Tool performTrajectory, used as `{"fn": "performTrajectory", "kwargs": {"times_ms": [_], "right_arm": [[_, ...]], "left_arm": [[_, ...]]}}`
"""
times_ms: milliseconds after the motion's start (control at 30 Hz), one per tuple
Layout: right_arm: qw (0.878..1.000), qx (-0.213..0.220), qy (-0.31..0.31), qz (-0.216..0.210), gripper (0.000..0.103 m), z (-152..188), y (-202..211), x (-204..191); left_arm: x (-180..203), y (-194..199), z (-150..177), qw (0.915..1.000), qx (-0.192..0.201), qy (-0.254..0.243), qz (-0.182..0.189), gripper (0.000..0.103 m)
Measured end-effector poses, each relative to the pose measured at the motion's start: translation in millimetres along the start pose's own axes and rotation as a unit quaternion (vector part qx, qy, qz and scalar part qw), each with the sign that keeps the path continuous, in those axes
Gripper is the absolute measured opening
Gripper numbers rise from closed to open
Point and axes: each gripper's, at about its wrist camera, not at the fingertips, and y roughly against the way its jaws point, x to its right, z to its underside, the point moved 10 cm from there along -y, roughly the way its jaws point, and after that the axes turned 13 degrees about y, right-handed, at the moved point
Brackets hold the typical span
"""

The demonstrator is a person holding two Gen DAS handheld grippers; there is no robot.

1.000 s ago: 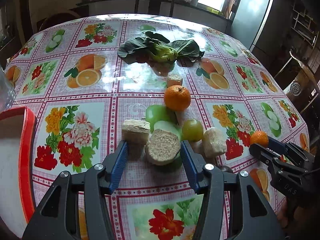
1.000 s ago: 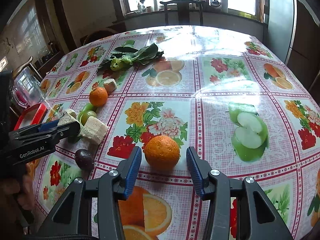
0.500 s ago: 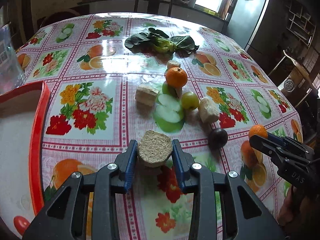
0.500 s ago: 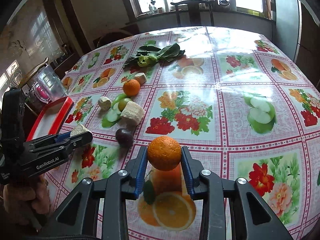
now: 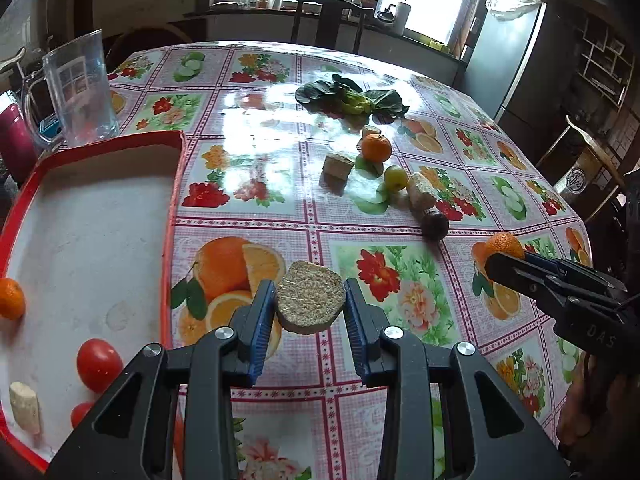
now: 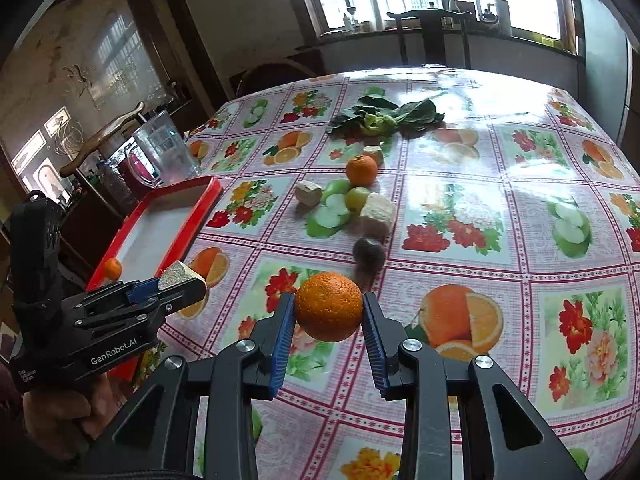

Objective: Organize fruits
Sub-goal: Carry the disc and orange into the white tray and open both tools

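My left gripper (image 5: pixel 310 306) is shut on a round tan fibrous chunk (image 5: pixel 310 300) and holds it above the tablecloth, just right of the red-rimmed tray (image 5: pixel 176 184). My right gripper (image 6: pixel 329 312) is shut on an orange (image 6: pixel 329 306), lifted over the table's near side. The tray holds a small orange (image 5: pixel 10 298), tomatoes (image 5: pixel 99 364) and a pale chunk (image 5: pixel 25 406). On the table remain an orange (image 5: pixel 376 147), a green fruit (image 5: pixel 396 178), a dark plum (image 5: pixel 435 224) and tan chunks (image 5: pixel 338 165).
A clear plastic jug (image 5: pixel 78 88) and a dark red cup (image 5: pixel 14 142) stand behind the tray. Leafy greens (image 5: pixel 352 98) lie mid-table. Chairs stand at the far edge (image 5: pixel 328 20) and right (image 5: pixel 588 160). The tablecloth carries printed fruit pictures.
Both grippers shut on their items, lifted them and pulled back toward me. The left one swung left, bringing the tray and its contents into view.
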Motion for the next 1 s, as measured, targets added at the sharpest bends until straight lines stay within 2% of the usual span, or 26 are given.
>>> {"fn": "performTrajectory", "kwargs": {"times_ms": [400, 1000], "right_arm": [[0.999, -0.007, 0.035, -0.033, 0.034, -5.5, -12.1, -61.4], [0.993, -0.021, 0.088, -0.078, 0.034, -22.0, -44.4, -144.2]], "left_arm": [[-49.7, 34.7, -0.8, 0.9989, 0.029, 0.026, -0.026, 0.032], [-133.6, 62.1, 0.7, 0.9933, 0.046, 0.083, -0.065, 0.032]]}}
